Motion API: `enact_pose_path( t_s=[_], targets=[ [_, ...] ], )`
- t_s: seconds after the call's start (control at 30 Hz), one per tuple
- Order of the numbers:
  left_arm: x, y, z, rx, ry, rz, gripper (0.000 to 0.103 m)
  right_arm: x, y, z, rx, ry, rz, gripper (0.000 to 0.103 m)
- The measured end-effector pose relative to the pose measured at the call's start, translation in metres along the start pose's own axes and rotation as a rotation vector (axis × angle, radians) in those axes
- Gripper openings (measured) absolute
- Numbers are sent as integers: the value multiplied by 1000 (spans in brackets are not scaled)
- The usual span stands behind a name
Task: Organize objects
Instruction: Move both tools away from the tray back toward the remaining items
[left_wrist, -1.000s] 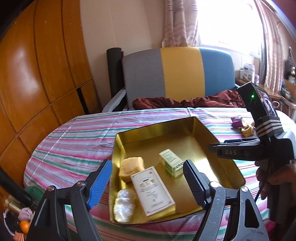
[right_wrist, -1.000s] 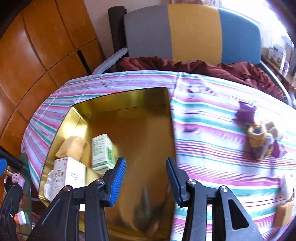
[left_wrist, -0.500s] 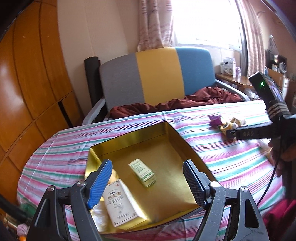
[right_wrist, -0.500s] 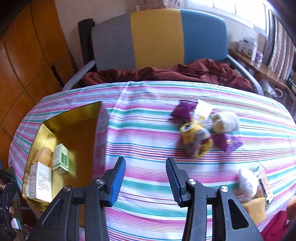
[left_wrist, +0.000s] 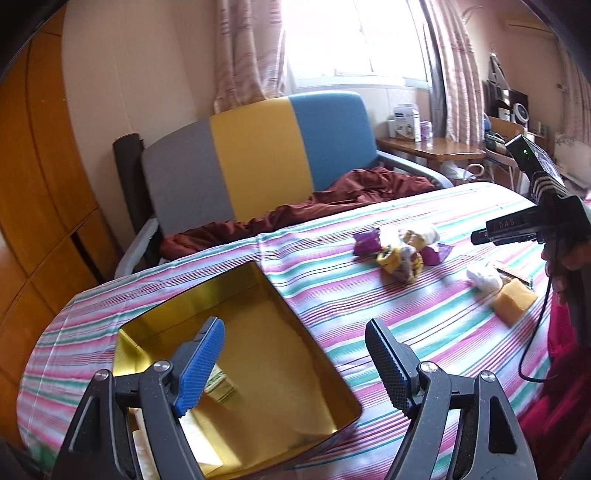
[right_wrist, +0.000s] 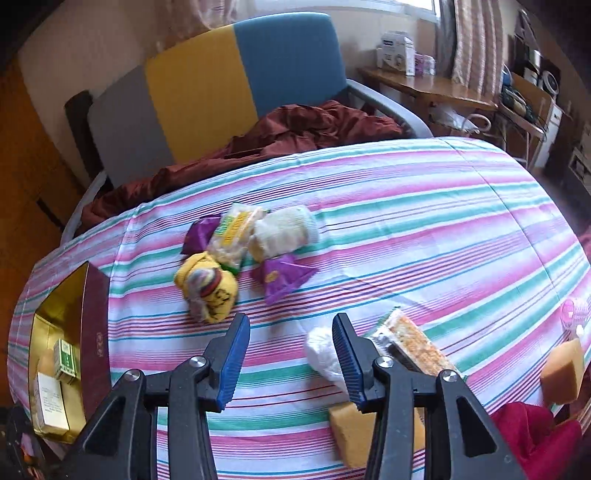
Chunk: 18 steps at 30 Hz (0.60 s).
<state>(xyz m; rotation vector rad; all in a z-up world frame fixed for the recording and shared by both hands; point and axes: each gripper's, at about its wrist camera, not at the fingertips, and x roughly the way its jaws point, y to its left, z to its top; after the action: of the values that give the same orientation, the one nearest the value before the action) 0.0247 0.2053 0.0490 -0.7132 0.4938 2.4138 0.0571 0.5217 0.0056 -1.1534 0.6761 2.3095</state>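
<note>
Lived-in home room, tricolour sofa (left_wrist: 258, 155) with rumpled maroon blanket (left_wrist: 332, 199), curtained window (left_wrist: 354, 37), wood-panelled wall (left_wrist: 40, 192), striped cloth on tabletop (right_wrist: 424, 229), cluttered side desk (right_wrist: 436, 88)

The right gripper (right_wrist: 291, 358) has swung away from the gold tray (right_wrist: 96, 325) to hover over the striped tablecloth (right_wrist: 424, 236), near a white wrapped bundle (right_wrist: 323, 356) and snack packets (right_wrist: 240, 254). The left gripper (left_wrist: 295, 362) has shifted toward the tray's right rim.
</note>
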Motion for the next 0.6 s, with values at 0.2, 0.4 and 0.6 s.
enact_pose_path(
  t_s=[0.2, 0.4, 0.6],
  targets=[
    [16, -35, 11, 55, 8, -59, 79, 11, -50, -2, 207, 16, 55, 50],
    [35, -61, 21, 89, 18, -101, 79, 18, -56, -1, 243, 32, 87, 50],
    [52, -80, 28, 111, 35, -133, 79, 23, -58, -2, 256, 57, 95, 51]
  ],
)
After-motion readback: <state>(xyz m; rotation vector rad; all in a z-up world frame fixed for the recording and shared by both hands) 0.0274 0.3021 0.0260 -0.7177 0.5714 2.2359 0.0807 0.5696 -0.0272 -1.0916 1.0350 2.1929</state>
